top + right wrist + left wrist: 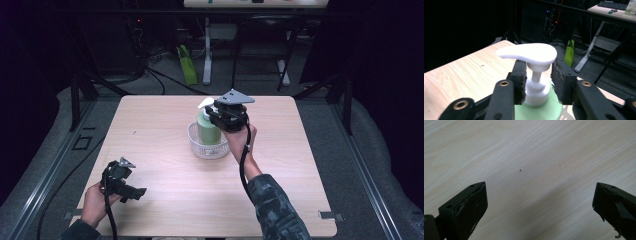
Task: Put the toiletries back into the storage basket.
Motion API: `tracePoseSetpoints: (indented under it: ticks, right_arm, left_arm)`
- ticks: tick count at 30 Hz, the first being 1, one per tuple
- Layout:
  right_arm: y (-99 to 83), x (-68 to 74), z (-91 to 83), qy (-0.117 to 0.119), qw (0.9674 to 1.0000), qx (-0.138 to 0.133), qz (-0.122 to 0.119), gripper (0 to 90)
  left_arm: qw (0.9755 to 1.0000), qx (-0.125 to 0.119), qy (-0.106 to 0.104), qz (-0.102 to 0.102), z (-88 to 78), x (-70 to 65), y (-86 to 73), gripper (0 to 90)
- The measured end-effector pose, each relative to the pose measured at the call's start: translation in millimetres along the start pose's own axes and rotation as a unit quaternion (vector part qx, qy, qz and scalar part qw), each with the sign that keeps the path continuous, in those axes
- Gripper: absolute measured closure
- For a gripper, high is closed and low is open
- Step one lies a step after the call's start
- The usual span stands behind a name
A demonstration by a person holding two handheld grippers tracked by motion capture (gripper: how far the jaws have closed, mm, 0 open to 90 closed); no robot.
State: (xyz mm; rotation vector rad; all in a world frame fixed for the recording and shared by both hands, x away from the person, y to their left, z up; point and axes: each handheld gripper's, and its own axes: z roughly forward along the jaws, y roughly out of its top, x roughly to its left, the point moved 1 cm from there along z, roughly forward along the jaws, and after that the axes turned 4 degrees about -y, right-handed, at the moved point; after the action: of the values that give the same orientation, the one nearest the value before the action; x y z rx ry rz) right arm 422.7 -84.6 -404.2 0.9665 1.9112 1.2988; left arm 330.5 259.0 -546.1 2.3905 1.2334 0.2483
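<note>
- High view, near edge: the left gripper (131, 192) sits in the person's left hand (94, 202) at the front left of the table (165, 200), low over the bare wood.
- Left gripper view: the 2 black jaws stand wide apart, 1 at each lower corner, with nothing between them. Behind them lies plain wood grain with 2 small dark specks.
- High view, front right: a patterned sleeve (275, 210) rises from the bottom edge. The right hand (241, 140) holds the right gripper (212, 112) above the middle of the table. A black cable (244, 167) hangs from this gripper along the forearm. A grey 3-cornered plate (234, 96) sits on top of it.
- High view, centre: a green pump bottle (207, 131) stands upright inside a clear round basket (202, 148). The basket rests on the table near its middle, well apart from the left gripper.
- Right gripper view: the jaws flank the white collar (537, 92) of the pump, just under the white pump head (529, 53). The left pad (521, 82) lies against the collar. The right pad (559, 82) stands just beside it with a narrow gap. The jaws are nearly closed around the pump neck, and a firm clamp cannot be confirmed.
- Far field: beyond the table edge, a green bag (187, 65) stands on the floor beside the white legs of another desk (207, 50).
</note>
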Motion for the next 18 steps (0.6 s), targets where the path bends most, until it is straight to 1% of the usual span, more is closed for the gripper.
tracePoseSetpoints:
  ticks: [1,2,3,4,6,7,8,11,13,15,18]
  right_arm:
    - [1.1,-1.1,-1.7,0.002,1.0000,0.001,0.004,61.6]
    - [2.6,-2.8,-3.4,0.008,0.9999,0.009,0.009,58.3]
    - [2.6,-2.8,-3.4,0.008,0.9999,0.009,0.009,58.3]
    - [3.1,-3.3,-4.3,0.009,0.9998,0.012,0.008,56.5]
    - [4.4,-4.3,-7.1,0.014,0.9997,0.020,0.010,51.9]
    - [5.3,-5.0,-8.5,0.019,0.9993,0.029,0.014,48.6]
    - [5.8,-5.2,-10.0,0.020,0.9991,0.034,0.014,46.3]
    - [7.9,-5.1,-15.3,0.022,0.9981,0.056,0.010,35.3]
    - [8.7,-4.9,-18.5,0.021,0.9978,0.063,0.006,30.9]
    - [9.6,-4.9,-24.3,0.026,0.9967,0.076,0.002,25.3]
    - [10.3,-5.0,-31.4,0.030,0.9960,0.084,-0.002,19.2]
  left_arm:
    - [1.0000,0.000,0.000,0.000,-0.1,-0.1,0.0,0.0]
    - [1.0000,0.000,0.000,0.000,0.0,-0.1,0.0,0.0]
    - [1.0000,0.001,0.000,0.000,0.1,-0.2,0.1,0.0]
    - [1.0000,0.000,0.000,0.000,0.3,-0.4,0.1,0.0]
    - [1.0000,0.000,0.000,0.001,0.3,-0.7,0.2,0.0]
    - [1.0000,0.000,0.001,0.001,0.5,-0.9,0.3,0.0]
    - [1.0000,-0.001,0.001,0.001,0.7,-0.9,0.3,0.0]
    - [1.0000,0.000,0.001,0.001,0.9,-1.0,0.4,0.0]
    - [1.0000,0.000,0.001,0.002,0.9,-1.1,0.4,0.0]
    - [1.0000,0.001,0.001,0.002,0.8,-1.3,0.5,0.0]
    - [1.0000,0.001,0.001,0.002,0.8,-1.4,0.5,0.0]
